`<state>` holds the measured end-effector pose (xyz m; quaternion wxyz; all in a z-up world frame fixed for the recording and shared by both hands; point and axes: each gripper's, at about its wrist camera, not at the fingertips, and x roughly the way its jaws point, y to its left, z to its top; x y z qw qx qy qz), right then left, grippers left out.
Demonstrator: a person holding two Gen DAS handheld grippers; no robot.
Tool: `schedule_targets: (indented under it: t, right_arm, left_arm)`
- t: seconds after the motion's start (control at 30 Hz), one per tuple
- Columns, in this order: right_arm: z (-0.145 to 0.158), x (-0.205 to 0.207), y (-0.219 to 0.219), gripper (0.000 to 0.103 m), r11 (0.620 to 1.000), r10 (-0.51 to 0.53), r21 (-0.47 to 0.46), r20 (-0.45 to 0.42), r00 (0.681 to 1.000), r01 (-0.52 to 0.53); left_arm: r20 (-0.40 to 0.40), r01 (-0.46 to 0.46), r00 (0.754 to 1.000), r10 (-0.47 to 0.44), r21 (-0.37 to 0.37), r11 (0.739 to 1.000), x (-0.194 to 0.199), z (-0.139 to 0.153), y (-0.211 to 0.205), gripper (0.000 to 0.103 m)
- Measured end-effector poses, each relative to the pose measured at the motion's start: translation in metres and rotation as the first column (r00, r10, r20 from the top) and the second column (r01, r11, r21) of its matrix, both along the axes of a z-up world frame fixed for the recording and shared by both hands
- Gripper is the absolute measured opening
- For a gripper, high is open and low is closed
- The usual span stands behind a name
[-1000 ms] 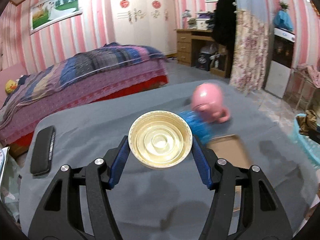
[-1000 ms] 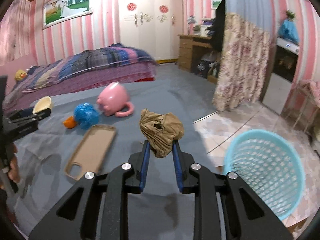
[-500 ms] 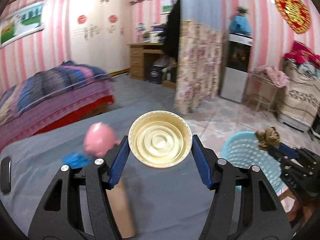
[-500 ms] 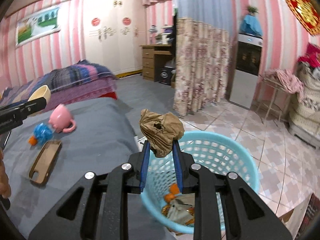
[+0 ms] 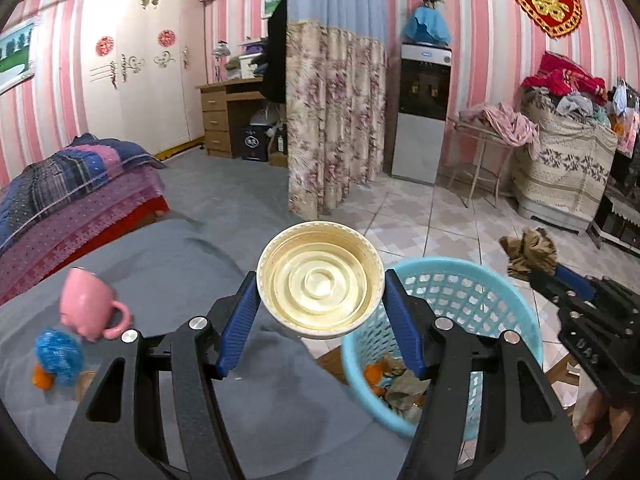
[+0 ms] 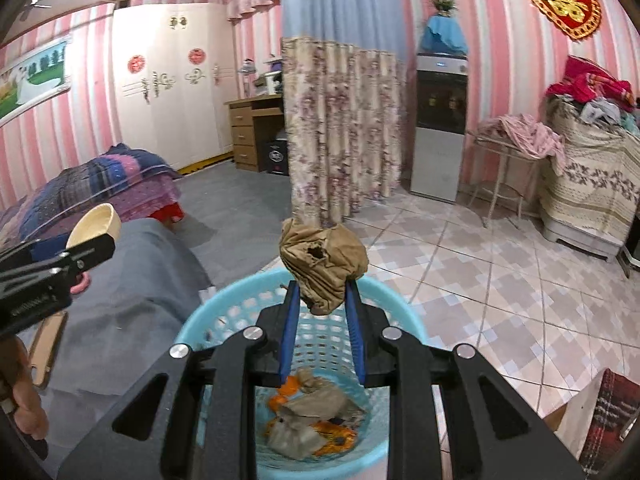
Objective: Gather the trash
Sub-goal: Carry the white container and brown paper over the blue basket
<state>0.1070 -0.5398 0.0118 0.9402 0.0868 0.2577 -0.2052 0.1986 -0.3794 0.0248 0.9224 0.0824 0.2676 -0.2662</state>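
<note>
My left gripper (image 5: 320, 300) is shut on a round cream plastic lid (image 5: 319, 279), held over the grey table's right edge beside the light-blue basket (image 5: 496, 296). My right gripper (image 6: 322, 294) is shut on a crumpled brown paper wad (image 6: 322, 260), directly above the same basket (image 6: 224, 312), which holds orange peel and paper scraps. In the left wrist view the right gripper (image 5: 560, 276) and its wad (image 5: 530, 250) hang over the basket's right rim. In the right wrist view the left gripper (image 6: 76, 240) and lid (image 6: 96, 222) sit at the far left.
On the grey table (image 5: 180, 256) stand a pink mug (image 5: 86, 306), a blue ball toy (image 5: 56, 354) and a tan phone case (image 6: 48, 344). A bed (image 5: 72, 196) lies behind it. Tiled floor (image 6: 500, 280), a floral curtain (image 6: 340, 128) and a water dispenser (image 6: 440, 120) lie beyond the basket.
Both grippers swung right from over the table toward the basket, each keeping its load. The right one now hangs over the basket; the left one reaches the table's edge beside it.
</note>
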Motion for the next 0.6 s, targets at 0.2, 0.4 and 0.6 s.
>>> schedule_targets:
  t: [0.2,0.4,0.6]
  right_arm:
    - [-0.013,-0.003,-0.027,0.024,0.998,-0.054,0.035,-0.028,0.998,0.055]
    - [-0.021,-0.004,-0.035,0.024,0.996,-0.069,0.052,-0.039,0.997,0.071]
    - [-0.028,0.002,-0.029,0.024,0.997,-0.055,0.057,-0.063,0.996,0.059]
  left_arm:
    - [-0.024,0.084,0.996,-0.083,0.047,0.995,-0.001,-0.032,-0.034,0.061]
    - [-0.053,0.128,0.991,-0.123,0.103,0.986,-0.003,-0.060,-0.058,0.061]
    - [-0.118,0.138,0.985,-0.127,0.090,0.986,0.013,-0.074,-0.070,0.063]
